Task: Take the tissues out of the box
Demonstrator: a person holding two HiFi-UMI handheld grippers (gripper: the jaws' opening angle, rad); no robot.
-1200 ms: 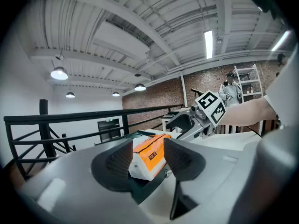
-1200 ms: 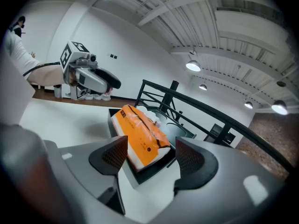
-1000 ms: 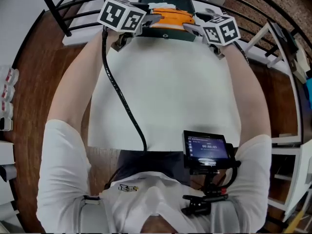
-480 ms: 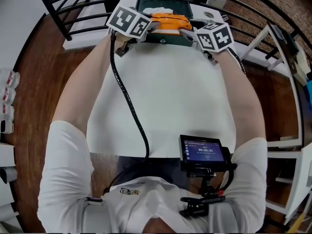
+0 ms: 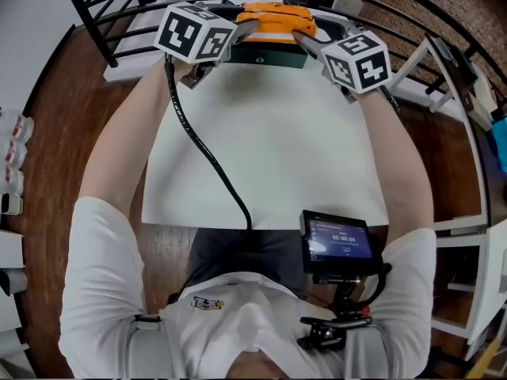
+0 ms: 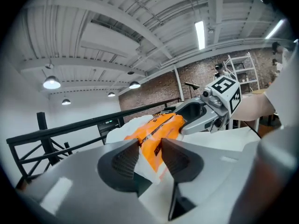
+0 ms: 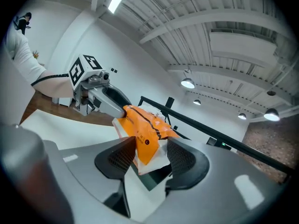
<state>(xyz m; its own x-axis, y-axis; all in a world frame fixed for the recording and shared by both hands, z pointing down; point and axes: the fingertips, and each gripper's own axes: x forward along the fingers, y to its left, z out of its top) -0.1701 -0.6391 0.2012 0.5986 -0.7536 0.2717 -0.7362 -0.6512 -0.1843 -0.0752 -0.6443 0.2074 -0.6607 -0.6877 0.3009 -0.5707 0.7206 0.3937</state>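
An orange tissue pack [image 5: 273, 19] with white ends hangs just above the dark green box [image 5: 268, 55] at the far edge of the white table [image 5: 261, 149]. My left gripper [image 5: 246, 32] is shut on the pack's left end, and my right gripper [image 5: 306, 39] is shut on its right end. In the left gripper view the ribbed pads [image 6: 125, 158] of the left gripper [image 6: 150, 155] pinch the pack [image 6: 159, 130], with the right gripper [image 6: 202, 120] at the far end. The right gripper view shows the right gripper [image 7: 152, 156] clamped on the pack [image 7: 145, 125] and the left gripper [image 7: 106, 100] opposite.
A black railing [image 5: 103, 22] curves behind the table's far edge. A black cable [image 5: 202, 149] trails from the left gripper across the table. A small monitor [image 5: 338, 241] sits at my waist. White shelving [image 5: 475, 236] stands at the right, bottles [image 5: 9, 157] at the left.
Both grippers stood open beside the pack in the box. They have shut on its two ends, and the pack has risen out of the box.
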